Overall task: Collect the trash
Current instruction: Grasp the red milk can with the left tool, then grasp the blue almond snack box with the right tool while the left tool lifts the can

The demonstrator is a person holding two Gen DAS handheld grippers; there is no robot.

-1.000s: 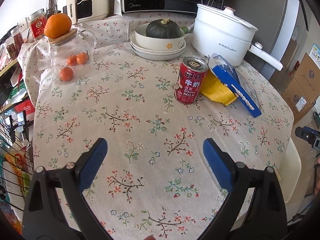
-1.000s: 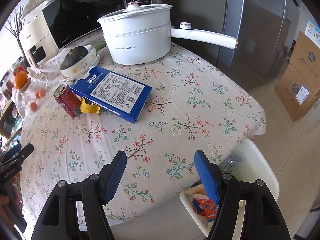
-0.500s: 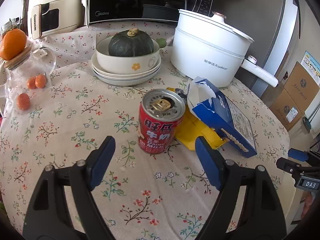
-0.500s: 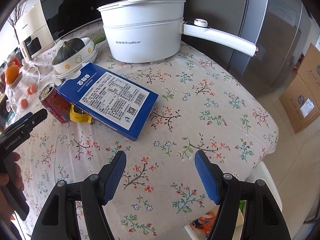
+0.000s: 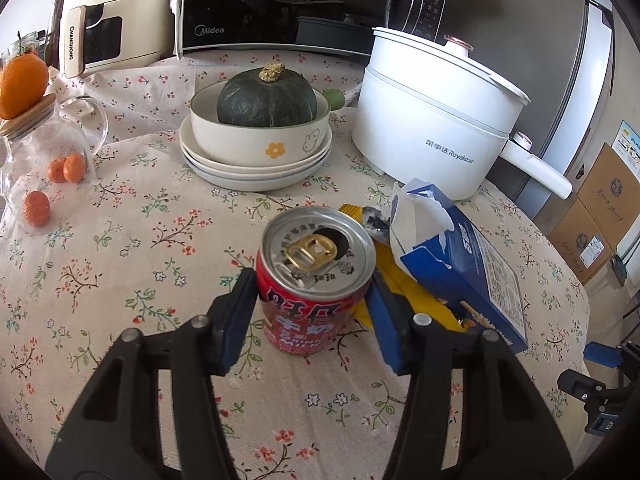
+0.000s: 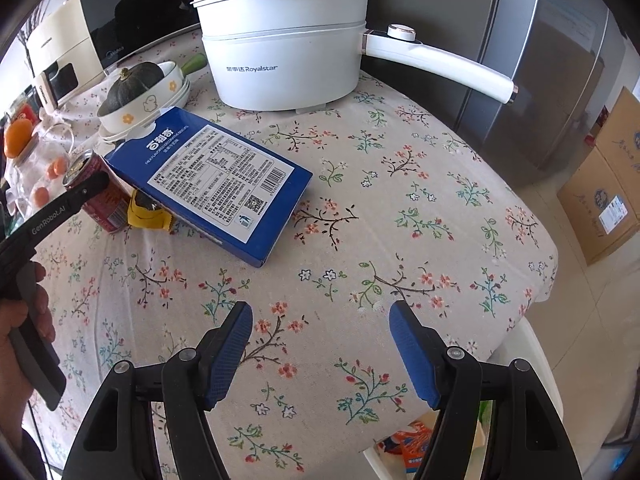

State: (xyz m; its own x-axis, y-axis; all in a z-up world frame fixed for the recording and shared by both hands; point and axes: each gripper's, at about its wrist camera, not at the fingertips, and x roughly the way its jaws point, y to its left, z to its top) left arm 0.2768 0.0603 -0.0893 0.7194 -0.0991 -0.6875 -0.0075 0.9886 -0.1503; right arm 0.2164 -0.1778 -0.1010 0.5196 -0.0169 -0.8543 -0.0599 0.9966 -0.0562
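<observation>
Flanking the can (image 5: 316, 280), our left gripper (image 5: 312, 292) has its jaws against both sides of the red body, closed on it. The can stands upright on the bench (image 5: 132, 248), tab lifted, top open. Just right of it we list a yellow wrapper (image 5: 404, 284), partly under a torn blue box (image 5: 468, 264) that lies flat. Our right gripper (image 6: 320, 320) hangs over bare floral cloth near the bench edge, jaws wide apart and holding nothing. Behind: white pot (image 6: 288, 60), squash (image 5: 266, 98) in a bowl (image 5: 256, 140) (on stacked plates). A bin (image 6: 436, 444) with wrappers inside shows below the bench edge.
</observation>
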